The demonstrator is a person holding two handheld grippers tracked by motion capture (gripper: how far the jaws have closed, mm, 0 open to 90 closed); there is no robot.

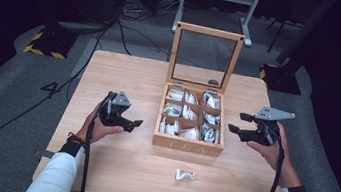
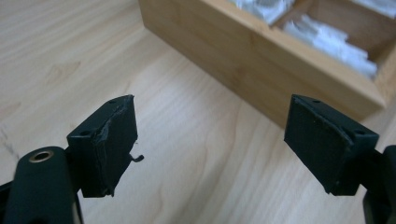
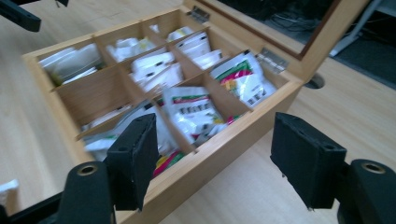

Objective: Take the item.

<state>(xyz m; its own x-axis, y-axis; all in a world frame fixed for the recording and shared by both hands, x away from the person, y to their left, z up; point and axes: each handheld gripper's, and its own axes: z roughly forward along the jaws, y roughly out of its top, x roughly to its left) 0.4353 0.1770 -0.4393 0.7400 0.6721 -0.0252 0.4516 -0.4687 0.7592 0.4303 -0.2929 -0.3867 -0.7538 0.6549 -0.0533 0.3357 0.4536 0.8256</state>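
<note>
Tongs on both sides hang released and empty. High view: left tongs (image 1: 130, 122) and right tongs (image 1: 238, 123) flank the open wooden box (image 1: 188, 143) mid-surface; one loose packet (image 1: 185, 175) lies toward the near edge. Left gripper view: box wall just ahead. Right gripper view: packets fill the compartments; seemingly the loose one remains to be stowed.

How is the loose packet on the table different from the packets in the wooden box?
The loose packet lies alone on the bare table, in front of the wooden box; the boxed packets sit sorted in compartments. The loose packet looks crumpled, while the boxed packets stand packed together, mostly flat. Both are small and mostly white.
</note>
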